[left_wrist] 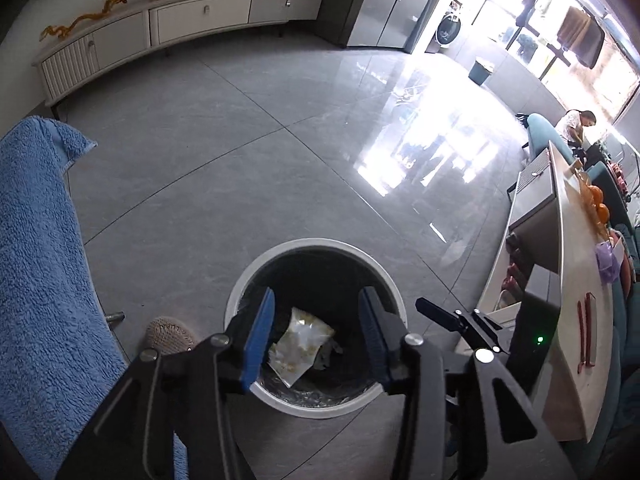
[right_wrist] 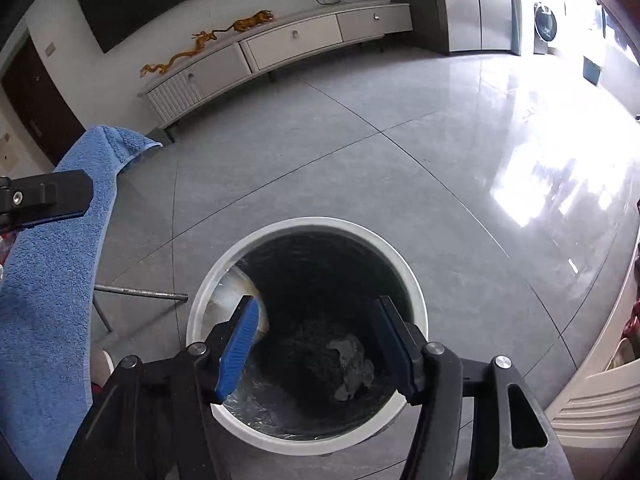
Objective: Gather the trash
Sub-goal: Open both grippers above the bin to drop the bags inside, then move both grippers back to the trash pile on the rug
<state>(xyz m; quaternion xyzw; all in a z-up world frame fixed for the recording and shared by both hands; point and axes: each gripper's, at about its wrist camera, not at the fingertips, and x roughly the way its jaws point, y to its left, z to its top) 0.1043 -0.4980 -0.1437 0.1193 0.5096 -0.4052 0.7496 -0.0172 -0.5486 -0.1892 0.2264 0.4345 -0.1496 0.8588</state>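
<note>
A: Two tools over bin [left_wrist: 316,400], left tool [left_wrist: 316,340] and right tool [right_wrist: 316,344], both released, nothing between pads.
B: Trash where?
A: Snack wrapper [left_wrist: 298,346] and grey crumpled scrap [right_wrist: 352,368] down inside bin, directly below both tools.
B: Nearer hand?
A: Cannot tell; both angled down over bin mouth.

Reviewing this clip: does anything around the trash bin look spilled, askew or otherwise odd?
Nothing stands out. The white-rimmed bin stands upright on the floor, with a clear snack wrapper and a crumpled grey scrap inside it. Both the left gripper and the right gripper are open above it, holding nothing. No litter shows beside it.
</note>
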